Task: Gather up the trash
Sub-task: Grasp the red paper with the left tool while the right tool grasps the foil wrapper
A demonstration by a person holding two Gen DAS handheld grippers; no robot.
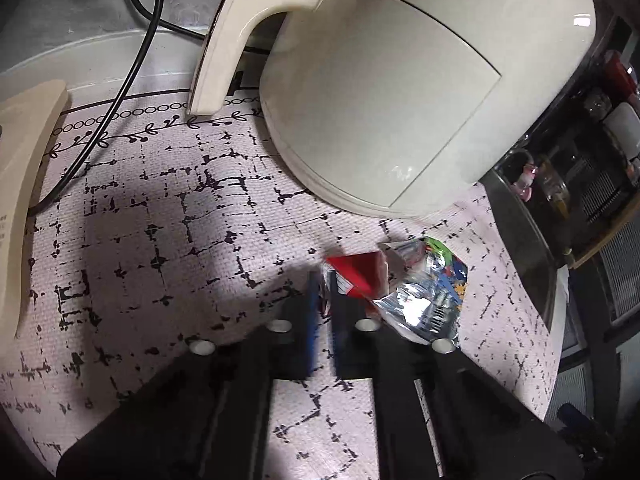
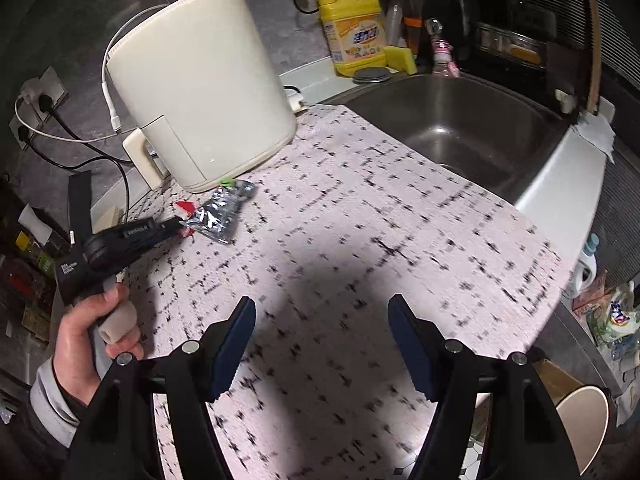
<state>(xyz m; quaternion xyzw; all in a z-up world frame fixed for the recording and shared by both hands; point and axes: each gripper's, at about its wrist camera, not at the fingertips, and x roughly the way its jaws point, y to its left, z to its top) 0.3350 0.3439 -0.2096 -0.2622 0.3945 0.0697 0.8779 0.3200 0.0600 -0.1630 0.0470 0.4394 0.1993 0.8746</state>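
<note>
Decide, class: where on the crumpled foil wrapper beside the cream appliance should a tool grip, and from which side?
Grip the thin red end of the foil wrapper, approaching from the open mat side, away from the cream appliance. That edge lifts clear of the mat and is flat enough to pinch; the left tool is shut on it there.

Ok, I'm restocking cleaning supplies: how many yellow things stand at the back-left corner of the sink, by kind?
Yellow detergent bottle: 1
Yellow sponge: 1
Total: 2
</note>
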